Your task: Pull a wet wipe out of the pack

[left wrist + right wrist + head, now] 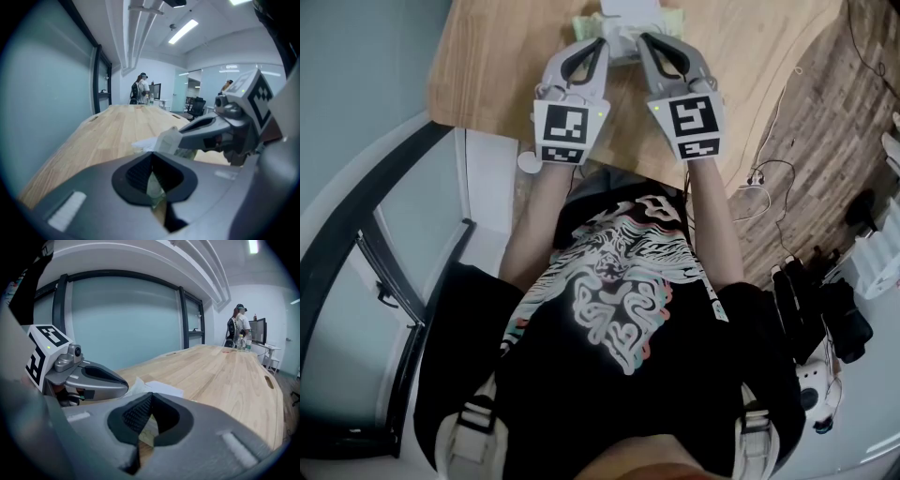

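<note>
Wet wipe pack [586, 24] sits at the near edge of the wooden table [497, 56], white wipe [157, 389] poking up. My left claw [598, 45] and right claw [645, 42] are both pinched closed, tips at the pack.

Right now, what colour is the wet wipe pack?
The wet wipe pack is pale green with a white top; clearest in the head view.

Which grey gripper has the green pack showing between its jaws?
The left grey gripper: its view shows the pale green wipe pack between its jaws; the right grey gripper shows none.
</note>
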Motion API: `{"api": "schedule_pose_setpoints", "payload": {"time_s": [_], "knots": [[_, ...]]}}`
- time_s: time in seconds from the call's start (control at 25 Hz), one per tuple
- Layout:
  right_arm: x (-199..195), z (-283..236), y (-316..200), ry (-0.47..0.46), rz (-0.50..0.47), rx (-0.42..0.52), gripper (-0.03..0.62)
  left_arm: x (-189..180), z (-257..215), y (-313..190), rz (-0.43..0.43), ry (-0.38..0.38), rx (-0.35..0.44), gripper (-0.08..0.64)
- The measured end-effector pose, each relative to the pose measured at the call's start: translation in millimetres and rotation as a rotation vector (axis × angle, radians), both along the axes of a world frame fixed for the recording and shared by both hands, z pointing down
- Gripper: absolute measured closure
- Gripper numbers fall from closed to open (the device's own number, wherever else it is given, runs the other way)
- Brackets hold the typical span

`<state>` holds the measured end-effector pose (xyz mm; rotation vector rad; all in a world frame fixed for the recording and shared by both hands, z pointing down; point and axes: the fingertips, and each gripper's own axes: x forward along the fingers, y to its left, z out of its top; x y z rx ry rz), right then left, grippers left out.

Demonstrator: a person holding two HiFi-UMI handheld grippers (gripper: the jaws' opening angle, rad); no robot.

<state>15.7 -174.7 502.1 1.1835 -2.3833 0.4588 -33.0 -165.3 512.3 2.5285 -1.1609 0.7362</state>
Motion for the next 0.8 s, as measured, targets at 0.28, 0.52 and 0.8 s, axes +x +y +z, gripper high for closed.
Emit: {"api": "schedule_pose_setpoints", "payload": {"time_s": [0.28,0.52,0.8], "knots": [[4.8,-4.9,0.8,0.002,0.016,0.009,0.594,2.0,-4.5,0.1,-0.002,0.008,0.006,0.572],[6.5,-6.3,2.9,0.004,0.027,0.018,0.594,0.5,-5.4,2.1,-0.005,0.009,0.010,0.572],[8.2,-11.7,5.9,0.011,0.036,0.029,0.594,-0.7,-10.7,3.6,-0.007,0.014,0.018,0.572]]}}
